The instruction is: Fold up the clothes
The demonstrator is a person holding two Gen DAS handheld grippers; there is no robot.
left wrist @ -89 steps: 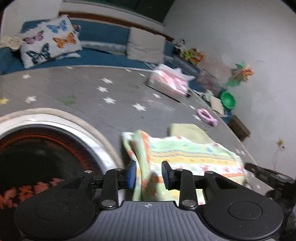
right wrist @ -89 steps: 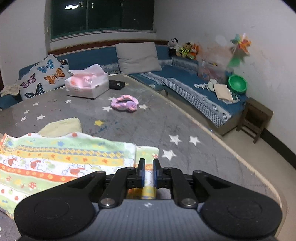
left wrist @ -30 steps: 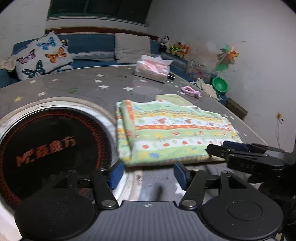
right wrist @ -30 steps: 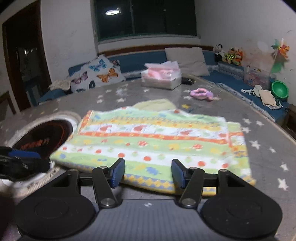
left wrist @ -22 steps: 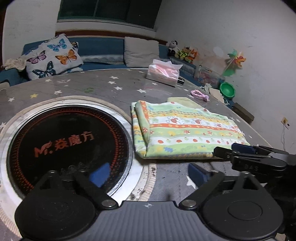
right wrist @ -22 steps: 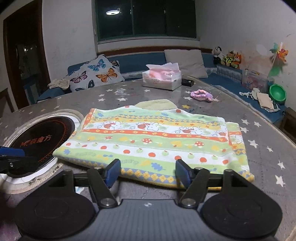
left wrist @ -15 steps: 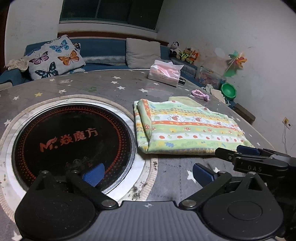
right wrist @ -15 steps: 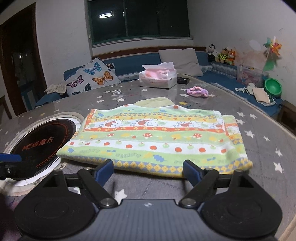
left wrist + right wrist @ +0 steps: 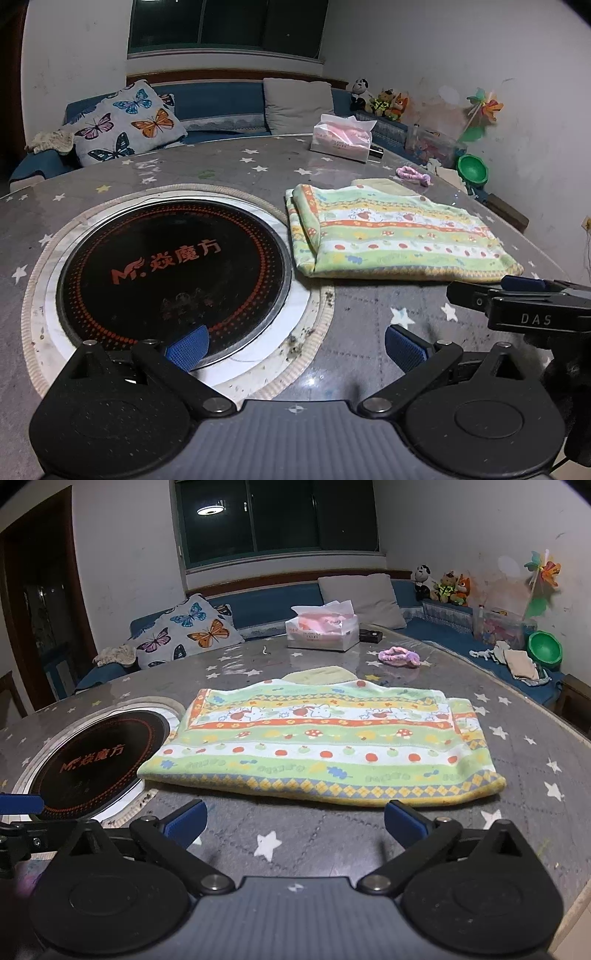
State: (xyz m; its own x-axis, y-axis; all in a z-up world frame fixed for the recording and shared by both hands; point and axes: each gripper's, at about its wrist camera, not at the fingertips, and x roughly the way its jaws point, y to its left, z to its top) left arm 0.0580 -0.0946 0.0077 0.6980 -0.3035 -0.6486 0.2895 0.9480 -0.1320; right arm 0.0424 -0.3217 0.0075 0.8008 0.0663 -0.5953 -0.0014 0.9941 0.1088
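Observation:
A green, yellow and orange patterned cloth (image 9: 391, 232) lies folded flat on the grey star-print table; it also shows in the right wrist view (image 9: 325, 742). My left gripper (image 9: 295, 345) is open and empty, above the table's near part, to the left of the cloth. My right gripper (image 9: 293, 821) is open and empty, just in front of the cloth's near edge. The right gripper's fingers (image 9: 517, 291) also show at the right of the left wrist view.
A round black induction plate (image 9: 173, 266) is set in the table left of the cloth. A pale yellow cloth (image 9: 317, 675), a tissue box (image 9: 323, 629) and a pink scrunchie (image 9: 399, 655) lie behind. A sofa with pillows (image 9: 184, 631) runs along the walls.
Both grippers let go of the cloth, opened wide and drew back toward the table's near side. The cloth now lies folded and still.

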